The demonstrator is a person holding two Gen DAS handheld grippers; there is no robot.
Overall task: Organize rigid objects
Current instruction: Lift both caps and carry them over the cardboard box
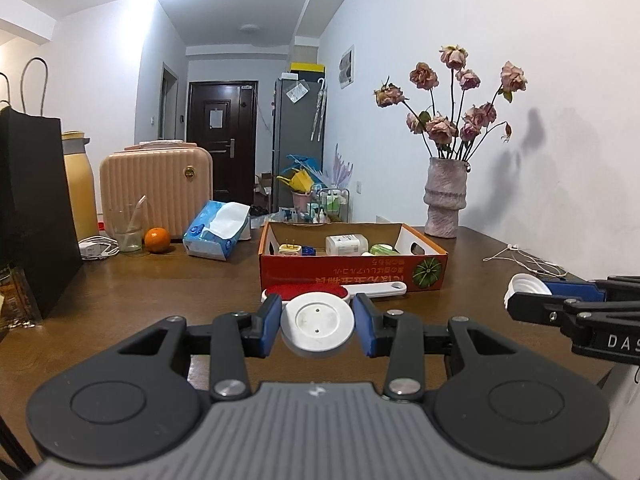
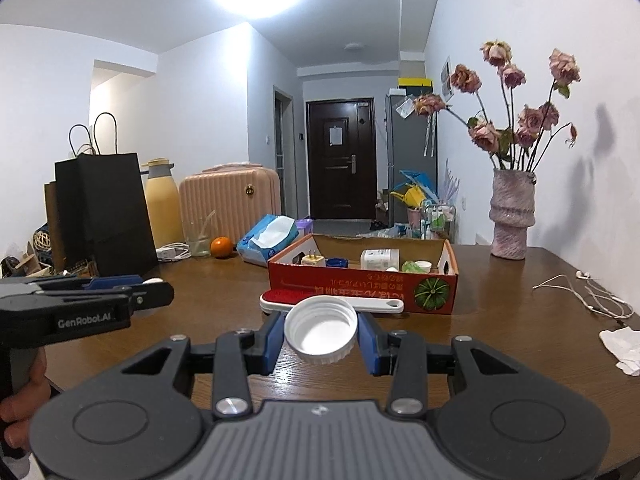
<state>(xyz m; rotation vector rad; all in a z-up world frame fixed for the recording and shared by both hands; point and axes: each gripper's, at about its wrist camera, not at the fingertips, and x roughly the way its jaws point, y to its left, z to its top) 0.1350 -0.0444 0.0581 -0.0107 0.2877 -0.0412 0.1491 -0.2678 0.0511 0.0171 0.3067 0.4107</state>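
Note:
My left gripper (image 1: 317,329) is shut on a white round disc (image 1: 318,326), held above the table in front of the red cardboard box (image 1: 352,270). My right gripper (image 2: 321,334) is shut on a white ribbed cap (image 2: 321,333), open side toward the camera. The right gripper also shows in the left wrist view (image 1: 528,292) at the right edge, and the left gripper in the right wrist view (image 2: 154,290) at the left. A red-and-white lint brush (image 2: 332,302) lies against the box front. The box holds a plug, a white bottle (image 2: 379,258) and small containers.
The wooden table (image 1: 160,292) carries a black paper bag (image 1: 36,208), yellow flask (image 1: 78,188), glass (image 1: 126,228), orange (image 1: 157,239), tissue pack (image 1: 218,232), pink case (image 1: 156,188), flower vase (image 1: 445,198), earphones (image 2: 588,292) and crumpled paper (image 2: 622,346).

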